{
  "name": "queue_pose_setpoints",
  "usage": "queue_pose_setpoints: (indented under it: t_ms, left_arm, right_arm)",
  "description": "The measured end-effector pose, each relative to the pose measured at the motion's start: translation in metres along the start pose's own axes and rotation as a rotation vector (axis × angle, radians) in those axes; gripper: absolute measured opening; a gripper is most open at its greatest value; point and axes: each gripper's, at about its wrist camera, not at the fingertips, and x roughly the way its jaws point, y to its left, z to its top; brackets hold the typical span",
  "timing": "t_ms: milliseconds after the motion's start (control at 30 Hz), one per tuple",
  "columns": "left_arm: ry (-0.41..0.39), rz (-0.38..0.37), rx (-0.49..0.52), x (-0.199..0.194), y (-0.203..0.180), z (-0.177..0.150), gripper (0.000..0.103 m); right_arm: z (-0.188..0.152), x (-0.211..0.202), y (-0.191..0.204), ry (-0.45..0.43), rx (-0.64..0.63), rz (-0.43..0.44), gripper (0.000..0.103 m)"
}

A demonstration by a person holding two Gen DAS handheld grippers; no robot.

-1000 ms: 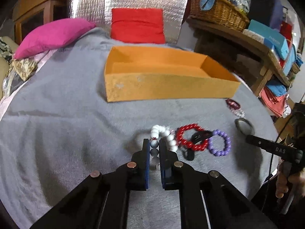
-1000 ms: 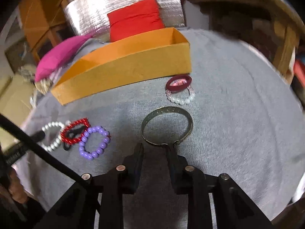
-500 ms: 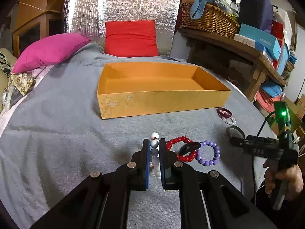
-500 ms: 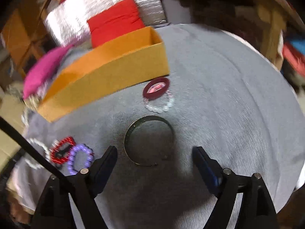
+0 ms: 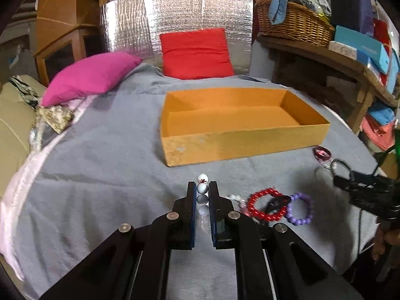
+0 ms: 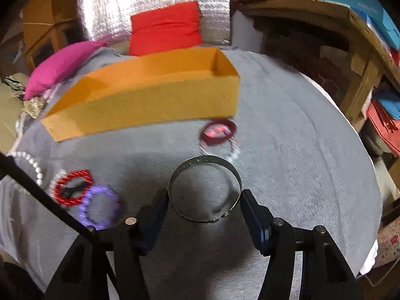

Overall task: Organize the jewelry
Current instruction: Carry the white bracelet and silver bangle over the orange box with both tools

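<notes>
My left gripper [image 5: 202, 187] is shut on a white bead bracelet [image 5: 202, 188] and holds it above the grey cloth, in front of the empty orange box [image 5: 240, 145]. My right gripper [image 6: 203, 200] is open, its fingers on either side of a metal bangle [image 6: 200, 161] lying on the cloth. A red bead bracelet [image 5: 257, 197] with a black piece inside it and a purple bead bracelet [image 5: 307, 205] lie side by side. A dark red bangle [image 6: 232, 128] and a clear bead bracelet [image 6: 233, 150] lie near the box corner [image 6: 235, 95].
A pink cushion [image 5: 92, 75] and a red cushion [image 5: 195, 52] lie at the back of the cloth-covered table [image 5: 100, 165]. A wooden shelf [image 5: 325, 52] with a wicker basket and boxes stands at the right. A silver foil panel stands behind.
My left gripper has lifted the white bead bracelet off the cloth. My right gripper has opened wide and come down around the metal bangle.
</notes>
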Motion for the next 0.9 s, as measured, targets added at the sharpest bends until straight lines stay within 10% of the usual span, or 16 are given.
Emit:
queue_pose_setpoints:
  t_ms: [900]
  left_arm:
    - [-0.166,0.15,0.067,0.04,-0.024,0.125,0.01]
  right_arm:
    - [0.144,0.043,0.036,-0.175,0.024,0.1,0.062]
